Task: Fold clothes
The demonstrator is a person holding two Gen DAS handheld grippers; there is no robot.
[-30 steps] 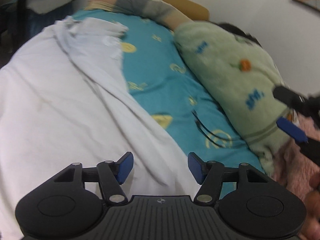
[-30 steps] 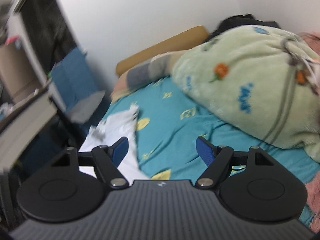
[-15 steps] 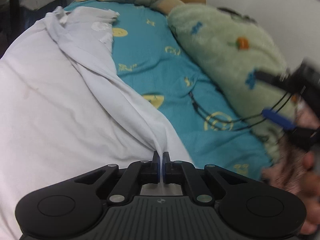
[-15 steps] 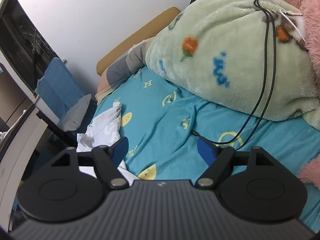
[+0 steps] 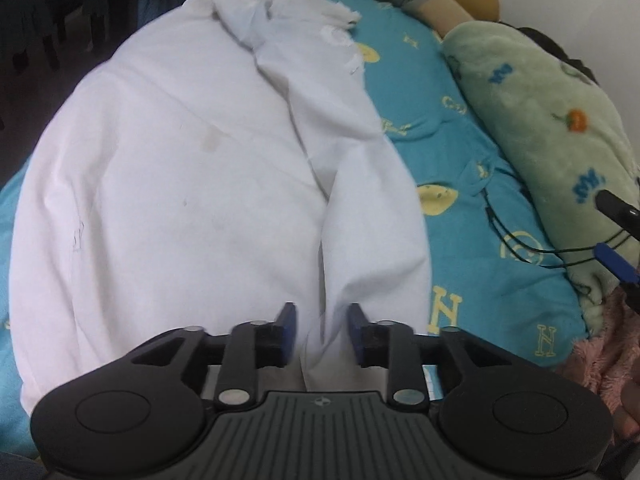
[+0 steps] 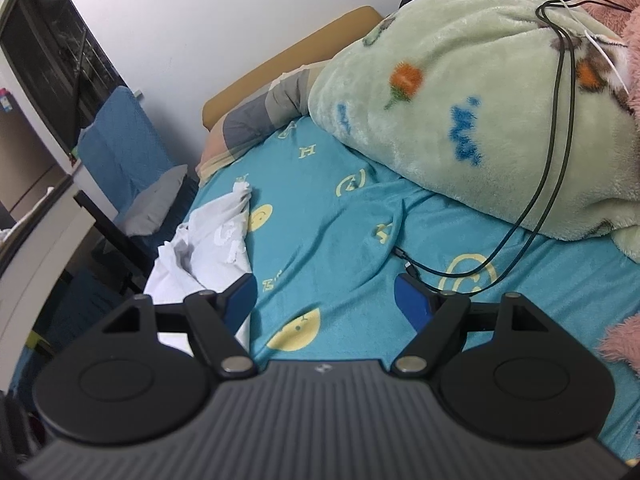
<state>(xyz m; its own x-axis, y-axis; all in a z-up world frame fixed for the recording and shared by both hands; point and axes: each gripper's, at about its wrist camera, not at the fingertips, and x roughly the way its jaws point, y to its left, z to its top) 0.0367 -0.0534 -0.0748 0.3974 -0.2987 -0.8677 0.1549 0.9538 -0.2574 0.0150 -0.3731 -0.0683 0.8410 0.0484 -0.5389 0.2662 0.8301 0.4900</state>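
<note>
A white garment (image 5: 192, 184) lies spread on the teal bedsheet (image 5: 452, 184), and its right side is folded over into a long raised crease. My left gripper (image 5: 321, 332) hangs over the near end of that crease. Its jaws are opening; a ridge of white cloth stands between the blue pads and neither pad presses on it. In the right wrist view the garment's crumpled far end (image 6: 216, 248) lies at the left. My right gripper (image 6: 325, 300) is open above the bare teal sheet (image 6: 340, 216) with nothing between its fingers. Its fingertips also show at the right edge of the left wrist view, right gripper (image 5: 616, 236).
A green fleece blanket (image 6: 460, 80) is heaped along the bed's right side, and a black cable (image 6: 520, 224) runs off it onto the sheet. Pink fleece (image 5: 600, 360) lies at the near right. A striped pillow (image 6: 260, 116) sits at the head, with a blue chair (image 6: 120, 128) beside the bed.
My left gripper shut on the garment's right edge, carried it leftward over the garment, and its jaws have now parted. The right gripper stayed open and dipped toward the bed.
</note>
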